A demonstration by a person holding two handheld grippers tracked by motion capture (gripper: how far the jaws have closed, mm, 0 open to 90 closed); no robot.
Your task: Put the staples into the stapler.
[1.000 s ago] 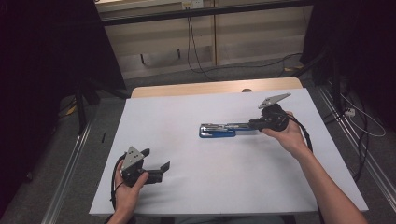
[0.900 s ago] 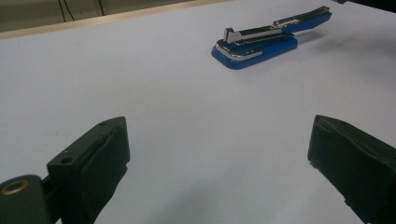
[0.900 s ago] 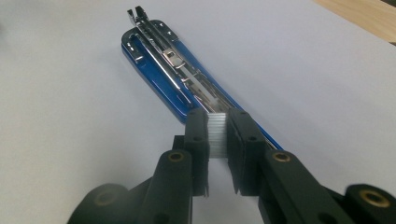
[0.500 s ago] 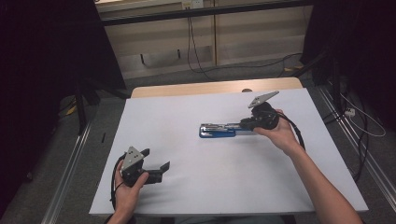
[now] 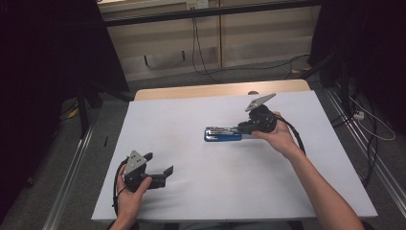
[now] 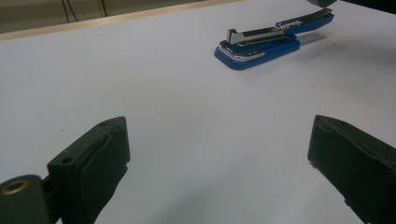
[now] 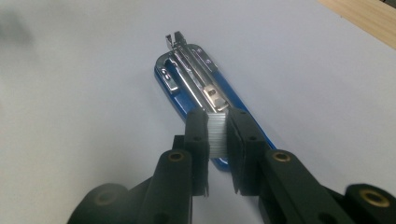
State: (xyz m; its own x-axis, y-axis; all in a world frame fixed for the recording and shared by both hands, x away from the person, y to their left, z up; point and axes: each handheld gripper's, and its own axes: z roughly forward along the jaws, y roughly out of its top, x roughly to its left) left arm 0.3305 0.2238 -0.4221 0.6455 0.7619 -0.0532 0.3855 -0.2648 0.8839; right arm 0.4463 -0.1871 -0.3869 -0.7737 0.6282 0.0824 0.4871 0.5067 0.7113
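A blue stapler [image 5: 221, 134] lies open on the white table top, its metal staple channel [image 7: 189, 70] exposed. My right gripper [image 5: 242, 128] comes in from the right, level with the stapler's rear end. In the right gripper view its jaws are shut on a silver strip of staples [image 7: 217, 133], held just above the back of the channel. My left gripper [image 5: 158, 164] rests at the near left of the table, held by a hand, jaws wide open with nothing between them. In the left gripper view the stapler [image 6: 259, 44] lies far ahead of the left gripper [image 6: 219, 154].
A white sheet [image 5: 191, 191] covers the table, and a wooden edge [image 5: 191, 91] shows at its far side. Cables [image 5: 368, 129] trail on the floor to the right. A black cable [image 5: 293, 132] runs from the right gripper along the forearm.
My right gripper has moved left with the staple strip, closer over the stapler's rear. The left gripper and the stapler have stayed where they were.
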